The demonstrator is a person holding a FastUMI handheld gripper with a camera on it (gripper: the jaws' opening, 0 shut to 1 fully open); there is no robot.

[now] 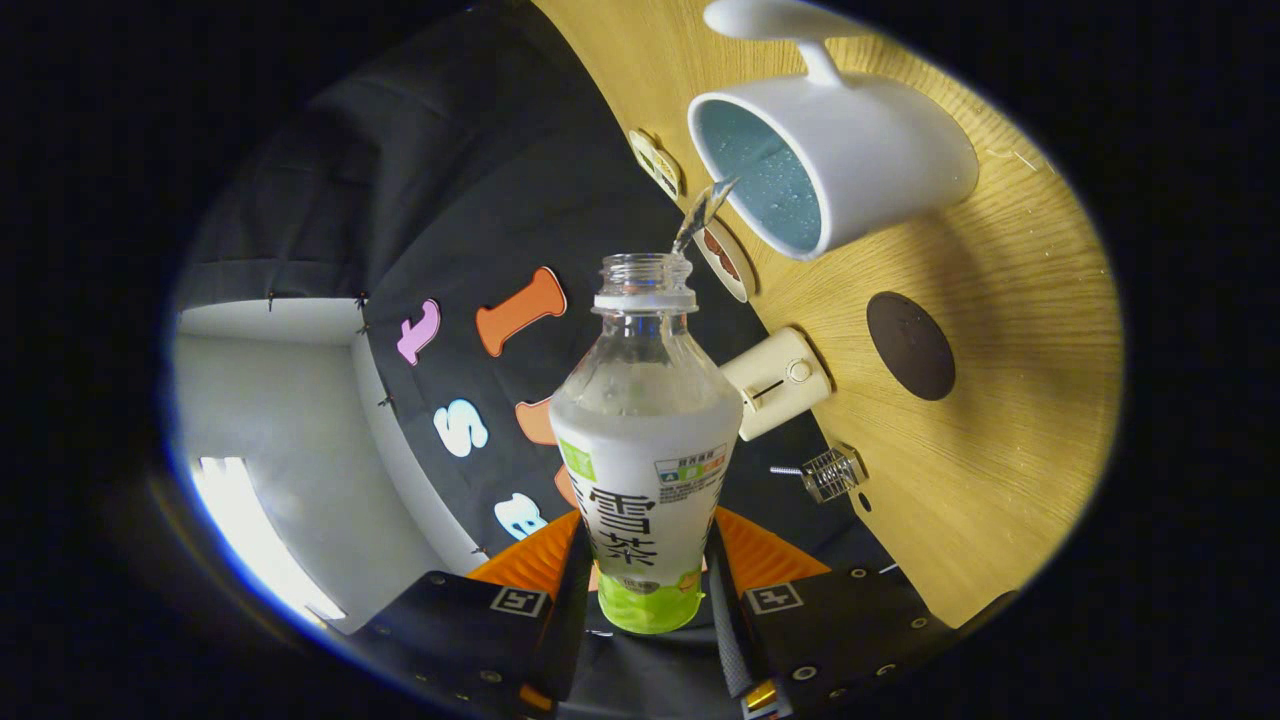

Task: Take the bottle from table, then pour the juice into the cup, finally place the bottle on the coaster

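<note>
- Tool clamped on the bottle, both fingers pressing its label.
- Bottle tipped, uncapped; clear stream arcs into the white cup just beyond.
- Dark coaster lies near the cup on the desk.

The work surface is a light wood-grain table, seen tilted. Behind it hangs the booth's black cloth wall, creased and pinned along its edge. Beyond the cloth stands a pale grey room wall. A bright elongated patch lies past it, possibly a window or a light panel.
</note>
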